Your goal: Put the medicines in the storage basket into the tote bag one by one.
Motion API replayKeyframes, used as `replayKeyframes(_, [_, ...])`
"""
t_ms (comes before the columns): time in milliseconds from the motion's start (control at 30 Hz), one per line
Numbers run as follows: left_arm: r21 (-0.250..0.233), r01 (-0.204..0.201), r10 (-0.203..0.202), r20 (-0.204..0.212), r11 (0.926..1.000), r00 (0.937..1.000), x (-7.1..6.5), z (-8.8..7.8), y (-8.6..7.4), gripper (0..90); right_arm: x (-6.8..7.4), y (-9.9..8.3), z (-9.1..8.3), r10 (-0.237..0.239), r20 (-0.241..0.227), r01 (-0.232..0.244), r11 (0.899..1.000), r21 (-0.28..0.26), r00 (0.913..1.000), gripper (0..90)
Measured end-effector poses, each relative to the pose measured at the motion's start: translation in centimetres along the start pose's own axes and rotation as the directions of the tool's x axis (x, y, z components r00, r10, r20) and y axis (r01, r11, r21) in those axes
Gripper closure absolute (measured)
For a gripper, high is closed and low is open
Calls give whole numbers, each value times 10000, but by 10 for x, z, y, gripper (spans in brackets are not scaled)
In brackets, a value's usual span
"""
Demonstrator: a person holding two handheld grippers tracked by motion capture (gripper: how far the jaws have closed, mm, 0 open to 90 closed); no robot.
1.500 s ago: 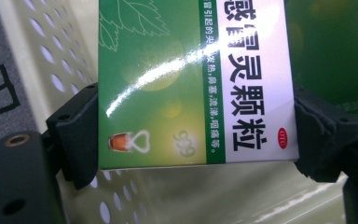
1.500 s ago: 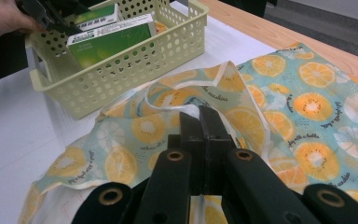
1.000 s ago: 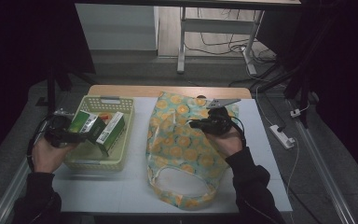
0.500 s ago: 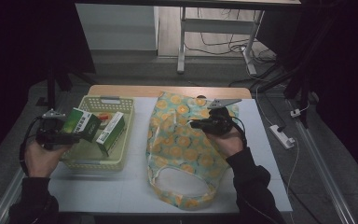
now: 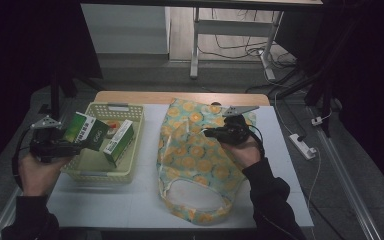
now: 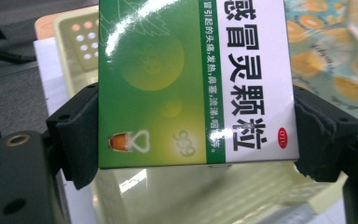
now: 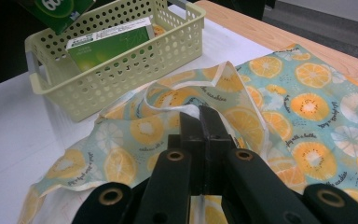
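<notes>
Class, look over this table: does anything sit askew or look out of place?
Yes. In the basket, a second green box leans tilted against the wall rather than lying flat. The orange-print bag lies rumpled, one edge pinched up by the right hand-held gripper.

We see a white-topped bench [image 5: 145, 195] with a wooden strip along its far edge. Two things lie directly on it: a pale yellow basket [image 5: 130, 145] toward nine o'clock, and a flat orange-print bag [image 5: 195, 165] just right of centre, its open mouth toward six o'clock. They lie near each other, not touching.
</notes>
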State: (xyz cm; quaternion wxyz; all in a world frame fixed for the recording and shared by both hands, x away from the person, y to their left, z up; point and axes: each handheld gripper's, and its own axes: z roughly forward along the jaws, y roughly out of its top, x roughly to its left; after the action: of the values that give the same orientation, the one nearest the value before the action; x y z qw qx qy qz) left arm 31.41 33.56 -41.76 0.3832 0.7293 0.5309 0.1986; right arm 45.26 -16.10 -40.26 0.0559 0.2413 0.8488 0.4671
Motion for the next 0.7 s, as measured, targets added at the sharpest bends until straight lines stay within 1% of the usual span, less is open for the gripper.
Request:
replayKeyframes(33, [0,0,0,0,10000,10000,0,0,0,168,0,0,0,-5,-12,5,10000,-2,10000,897])
replayKeyframes(67, [-90,-96,98,219,9999,9997,-4,-2,2,168,0,0,0,-15,-7,15,10000,12,10000,896])
replayKeyframes(200, [-137,-334,341,545,9993,9979,-15,-6,5,167,0,0,1,-25,13,25,10000,38,10000,897])
replayKeyframes(267, [-113,-476,482,609,9988,9970,-20,-7,7,167,0,0,1,-21,16,21,10000,47,10000,896])
replayKeyframes(367, [-188,-603,618,904,9980,9940,-27,-8,8,168,0,-1,1,1,9,-1,10000,47,10000,896])
replayKeyframes(467, [-226,-660,685,1365,9976,9883,-35,-7,10,168,0,0,1,-13,29,12,10000,36,10000,897])
replayKeyframes(533, [-164,-822,837,1518,9965,9849,-41,-5,11,167,0,0,1,-15,52,15,10000,27,10000,897])
replayKeyframes(633, [-123,-998,1003,1901,9949,9766,-51,-2,12,168,0,0,0,0,74,0,10000,26,10000,897])
replayKeyframes(700, [-25,-1165,1147,2004,9932,9730,-58,2,12,167,0,0,0,-1,81,1,10000,29,10000,897])
